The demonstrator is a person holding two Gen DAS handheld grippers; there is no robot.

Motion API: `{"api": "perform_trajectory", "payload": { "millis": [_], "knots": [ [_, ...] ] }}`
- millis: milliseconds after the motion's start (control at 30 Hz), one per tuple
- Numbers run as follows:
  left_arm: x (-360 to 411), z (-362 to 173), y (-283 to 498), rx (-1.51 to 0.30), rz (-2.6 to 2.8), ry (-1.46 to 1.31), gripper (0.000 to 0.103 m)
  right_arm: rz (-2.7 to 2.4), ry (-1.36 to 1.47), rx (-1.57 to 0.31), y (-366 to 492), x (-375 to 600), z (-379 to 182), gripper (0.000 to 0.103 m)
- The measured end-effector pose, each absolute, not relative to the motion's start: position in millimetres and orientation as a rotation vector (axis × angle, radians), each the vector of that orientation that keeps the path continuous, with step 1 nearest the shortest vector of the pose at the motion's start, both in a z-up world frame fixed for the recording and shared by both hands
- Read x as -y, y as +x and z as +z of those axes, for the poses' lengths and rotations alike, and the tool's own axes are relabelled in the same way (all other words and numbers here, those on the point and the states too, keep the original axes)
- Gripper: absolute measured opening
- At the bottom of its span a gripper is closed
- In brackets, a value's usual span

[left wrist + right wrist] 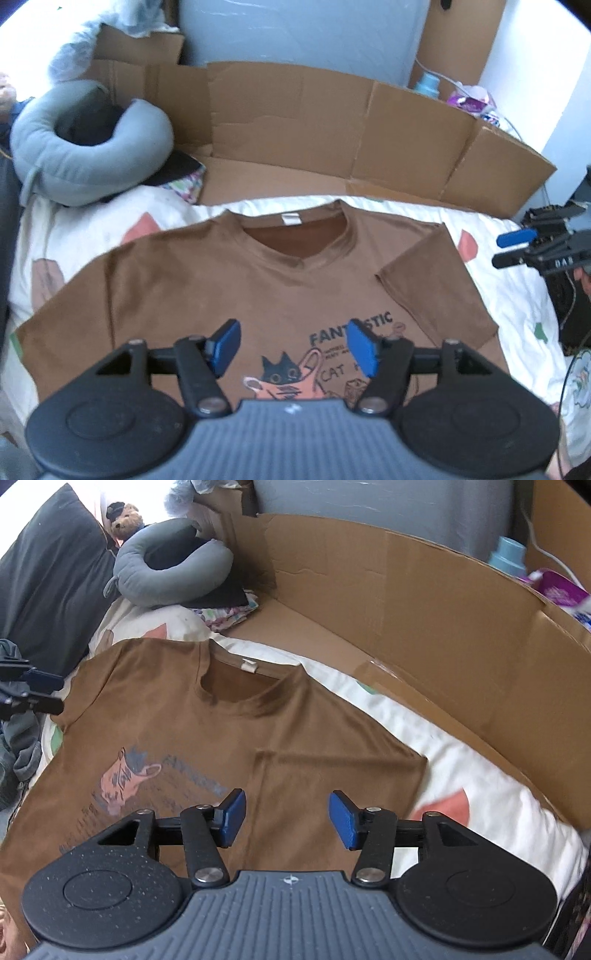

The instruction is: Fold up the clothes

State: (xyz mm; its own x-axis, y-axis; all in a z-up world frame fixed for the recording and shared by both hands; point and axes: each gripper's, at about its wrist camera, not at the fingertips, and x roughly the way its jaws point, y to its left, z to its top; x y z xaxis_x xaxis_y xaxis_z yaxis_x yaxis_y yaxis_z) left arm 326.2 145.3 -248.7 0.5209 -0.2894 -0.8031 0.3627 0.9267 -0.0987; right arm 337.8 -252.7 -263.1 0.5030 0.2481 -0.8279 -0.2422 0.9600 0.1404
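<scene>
Brown T-shirt [229,280] spread print-up on the bed sheet [461,775], collar toward twelve o'clock, left gripper [293,347] and right gripper [286,818] both spread wide and empty above it; likely risk: pinching one layer only, skewing any fold.

Daylight flooded in from the upper left of both views, blown out to white behind the neck pillow [92,147] and teddy bear [125,517]. The brown T-shirt [258,280] lay evenly lit, with soft shadow inside its collar. Fisheye distortion bowed the cardboard wall [406,602] and darkened the corners. The T-shirt's print looked smeared in the right wrist view, and both pictures were slightly soft.
</scene>
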Motion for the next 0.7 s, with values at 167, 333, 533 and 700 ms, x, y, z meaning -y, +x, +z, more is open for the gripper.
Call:
{"api": "perform_trajectory", "payload": {
  "millis": [167,333,533,700],
  "knots": [
    [-160.3,-248.6,322.1,-0.928,-0.349,0.074,0.075,0.324,-0.031,-1.062,365.0,226.3,-254.4,0.057],
    [-175.9,-252.8,315.4,-0.928,-0.328,0.075,0.078,0.366,-0.154,-1.066,393.4,190.9,-229.8,0.065],
    [-199.7,-259.9,308.8,-0.926,-0.272,0.053,0.081,0.393,-0.106,-1.080,424.6,164.5,-206.8,0.072],
    [-226.0,-270.5,301.0,-0.910,-0.186,-0.006,0.082,0.361,-0.050,-1.087,438.2,148.6,-199.6,0.074]
  ]
}}
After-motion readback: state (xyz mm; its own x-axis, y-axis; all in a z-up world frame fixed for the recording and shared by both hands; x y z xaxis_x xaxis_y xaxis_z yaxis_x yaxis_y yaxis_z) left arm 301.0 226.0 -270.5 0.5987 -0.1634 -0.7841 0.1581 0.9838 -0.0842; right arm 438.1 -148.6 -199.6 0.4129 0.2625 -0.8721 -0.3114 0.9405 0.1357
